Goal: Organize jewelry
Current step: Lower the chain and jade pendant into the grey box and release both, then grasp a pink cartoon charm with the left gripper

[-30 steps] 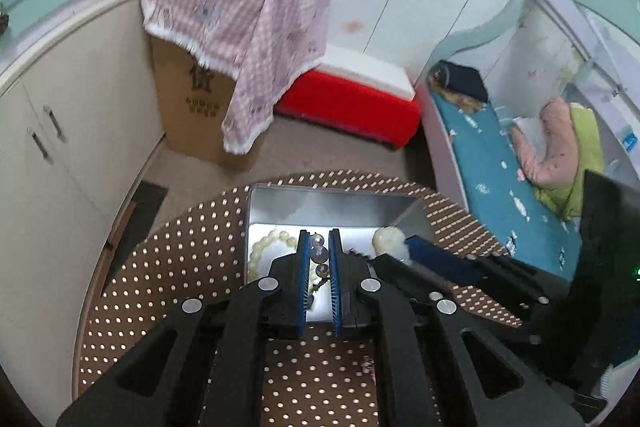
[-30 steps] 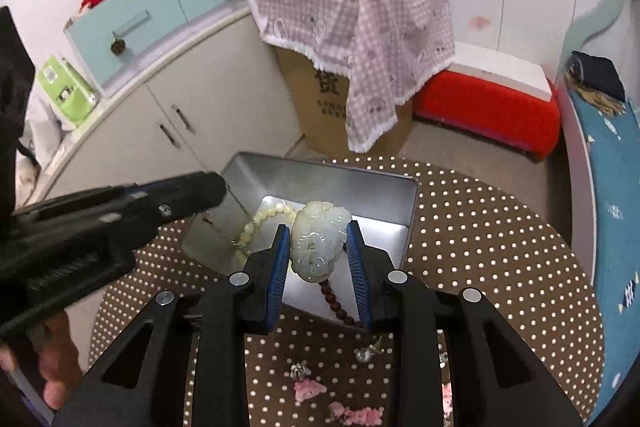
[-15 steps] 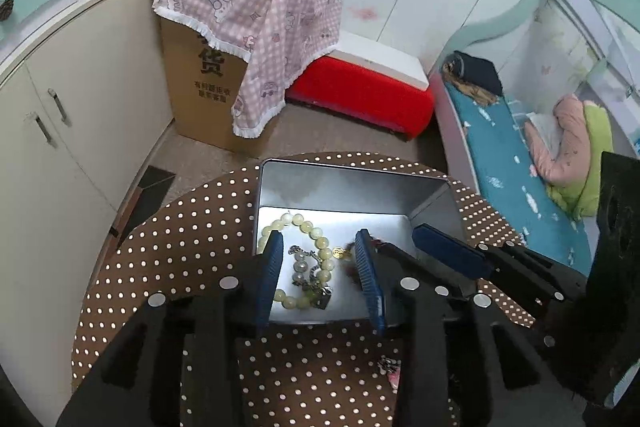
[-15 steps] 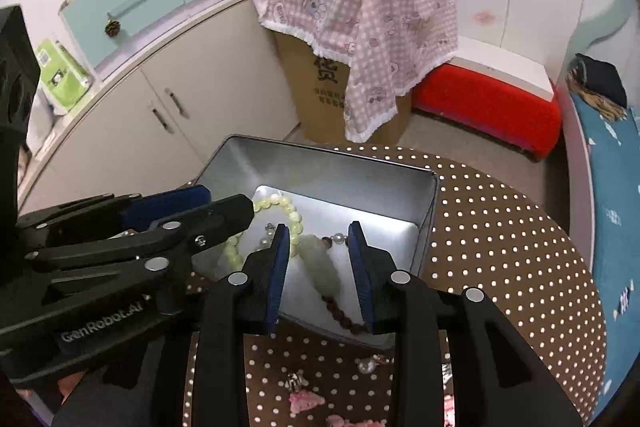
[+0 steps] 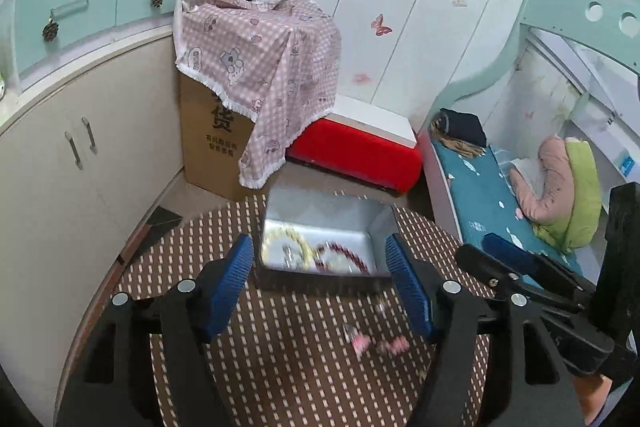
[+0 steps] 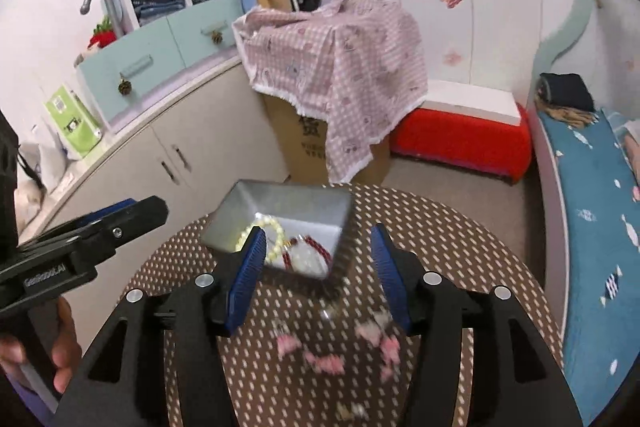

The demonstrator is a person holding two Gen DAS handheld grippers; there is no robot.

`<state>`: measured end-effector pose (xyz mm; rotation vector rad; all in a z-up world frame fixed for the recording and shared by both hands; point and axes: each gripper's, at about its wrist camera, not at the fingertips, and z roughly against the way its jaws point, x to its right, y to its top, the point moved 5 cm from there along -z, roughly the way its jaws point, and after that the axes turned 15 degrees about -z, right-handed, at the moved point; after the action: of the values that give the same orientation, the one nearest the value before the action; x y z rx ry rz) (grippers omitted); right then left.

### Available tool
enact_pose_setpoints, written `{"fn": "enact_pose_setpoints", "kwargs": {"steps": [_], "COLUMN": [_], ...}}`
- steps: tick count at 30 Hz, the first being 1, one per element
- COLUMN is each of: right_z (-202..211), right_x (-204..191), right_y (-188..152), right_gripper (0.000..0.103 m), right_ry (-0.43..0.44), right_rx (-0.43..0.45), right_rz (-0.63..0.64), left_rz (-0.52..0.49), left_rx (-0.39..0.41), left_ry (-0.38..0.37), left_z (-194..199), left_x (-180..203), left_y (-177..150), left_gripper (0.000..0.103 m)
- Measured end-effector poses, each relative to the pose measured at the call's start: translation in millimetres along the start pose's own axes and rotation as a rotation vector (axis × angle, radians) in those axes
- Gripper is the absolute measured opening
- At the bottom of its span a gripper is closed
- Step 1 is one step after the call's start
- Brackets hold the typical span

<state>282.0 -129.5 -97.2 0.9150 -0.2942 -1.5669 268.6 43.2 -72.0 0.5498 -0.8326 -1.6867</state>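
Blue-padded jaws of the left gripper [image 5: 320, 283] stand spread wide with nothing between them, framing the metal tin [image 5: 320, 223] at frame centre. The right gripper [image 6: 318, 277] is likewise spread and empty, just below the tin [image 6: 280, 203]. Inside the tin lie a pale bead bracelet [image 6: 270, 233] and a dark red bead string [image 6: 310, 243], blurred. Pink trinkets [image 6: 328, 361] lie loose on the dotted brown table [image 6: 460, 247], low in the frame. At left edge the other tool's black body reads "GenRobot.AI". Behind, a cardboard box [image 5: 212, 147] printed with a large "货" stands under a pink checked cloth [image 5: 256, 47].
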Motion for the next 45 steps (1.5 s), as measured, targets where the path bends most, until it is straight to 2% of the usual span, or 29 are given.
{"fn": "enact_pose_setpoints", "kwargs": {"steps": [4,8,17,26,34,42,45], "right_z": [13,16,16,6,-4,-15,-17], "right_x": [28,53,72,70,72,77,77], "right_y": [-34,-67,-103,-107,-106,-104,-103], "right_gripper": [0.054,0.054,0.054,0.054,0.054,0.054,0.054], "right_ry": [-0.025,-0.053,-0.058,-0.05,-0.048,-0.055,-0.053], "right_rx": [-0.017,-0.054,-0.099,-0.118,-0.129,-0.138,-0.136], "right_rz": [-0.043,-0.078,-0.101,-0.095,-0.088,-0.083,-0.081], "left_rz": [0.007,0.012,0.046,0.012,0.006,-0.022,-0.028], "left_rx": [-0.037,-0.107,-0.178,-0.219,-0.236,-0.284,-0.302], "left_ry": [-0.012,-0.038,-0.046,-0.024,-0.037,-0.005,0.018], "left_z": [0,-14,-26,-47,-71,-103,-110], "left_x": [13,25,33,43,49,54,51], "left_y": [-34,-64,-100,-99,-85,-76,-78], "left_gripper": [0.067,0.067,0.066,0.066,0.066,0.066,0.059]}}
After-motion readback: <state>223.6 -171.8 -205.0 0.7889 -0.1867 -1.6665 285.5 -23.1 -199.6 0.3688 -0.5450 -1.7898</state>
